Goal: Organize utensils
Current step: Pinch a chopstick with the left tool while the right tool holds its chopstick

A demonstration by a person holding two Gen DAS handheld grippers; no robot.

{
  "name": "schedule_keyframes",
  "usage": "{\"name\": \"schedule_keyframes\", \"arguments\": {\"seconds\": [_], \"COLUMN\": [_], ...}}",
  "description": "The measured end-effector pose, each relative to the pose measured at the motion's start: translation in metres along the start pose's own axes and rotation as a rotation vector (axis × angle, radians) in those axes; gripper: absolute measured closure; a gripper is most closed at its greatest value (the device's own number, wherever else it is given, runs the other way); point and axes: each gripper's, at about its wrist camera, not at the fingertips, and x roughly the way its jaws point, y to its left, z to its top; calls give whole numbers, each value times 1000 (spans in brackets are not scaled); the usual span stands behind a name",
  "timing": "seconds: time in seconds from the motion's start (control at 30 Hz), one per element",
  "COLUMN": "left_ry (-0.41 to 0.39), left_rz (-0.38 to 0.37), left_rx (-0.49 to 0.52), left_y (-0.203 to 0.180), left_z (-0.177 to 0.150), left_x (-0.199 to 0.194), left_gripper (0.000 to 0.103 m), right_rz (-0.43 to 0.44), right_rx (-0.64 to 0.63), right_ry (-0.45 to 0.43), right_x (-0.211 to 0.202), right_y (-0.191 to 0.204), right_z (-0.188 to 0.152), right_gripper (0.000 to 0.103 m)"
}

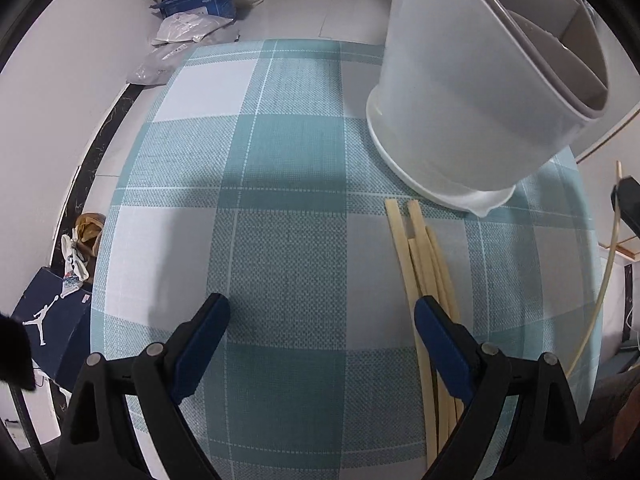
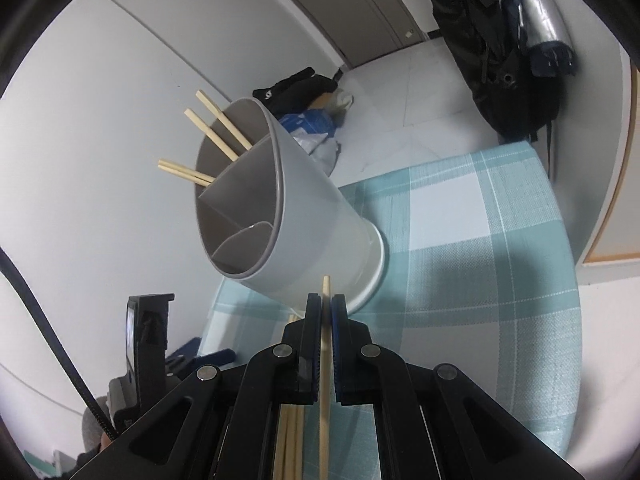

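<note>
The right gripper had its two fingers pressed together on a single bamboo chopstick, whose tip stuck out just past the fingertips and pointed toward the base of the grey utensil holder. The holder stood on a table covered by a teal-and-white checked tablecloth, near one edge, and its inside was split by partitions into compartments. Four chopsticks in the holder leaned out of the compartment on the far side from the camera, their ends above the rim.

The left gripper hung over the cloth with its blue-padded fingers spread wide and nothing between them. A loose bundle of chopsticks lay flat on the cloth just in front of the utensil holder, the far ends just short of the holder's white base and the near ends passing under the gripper's right-hand finger. In the same view a held chopstick curved up beyond the table's edge to the dark tip of the other gripper.

Around the table, a blue parcel and grey mailing bags lay heaped on the tiled floor against the wall, with dark clothing on top. A navy shoebox bearing a white jumping-figure logo sat by the table's near corner. A black backpack hung beside a door frame past the table's far edge.
</note>
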Motion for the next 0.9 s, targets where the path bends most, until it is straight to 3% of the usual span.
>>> {"name": "schedule_keyframes", "arguments": {"seconds": [0.3,0.5,0.57,0.8,0.9], "left_ry": [18,52,44,2,-29], "left_rz": [28,29,32,5,48], "left_rx": [41,59,42,-24,-12], "left_y": [-12,-6,-1,0,-3], "left_z": [3,6,11,22,27], "left_x": [4,2,3,6,7], "left_gripper": [12,24,29,31,57], "right_rz": [4,-3,-7,-3,-2], "right_rx": [12,-9,-16,-18,-23], "right_ry": [2,-3,-5,-10,-12], "right_x": [2,1,0,-1,-2], "right_y": [-6,-2,-1,1,2], "right_z": [0,0,0,1,2], "right_gripper": [99,99,99,99,99]}}
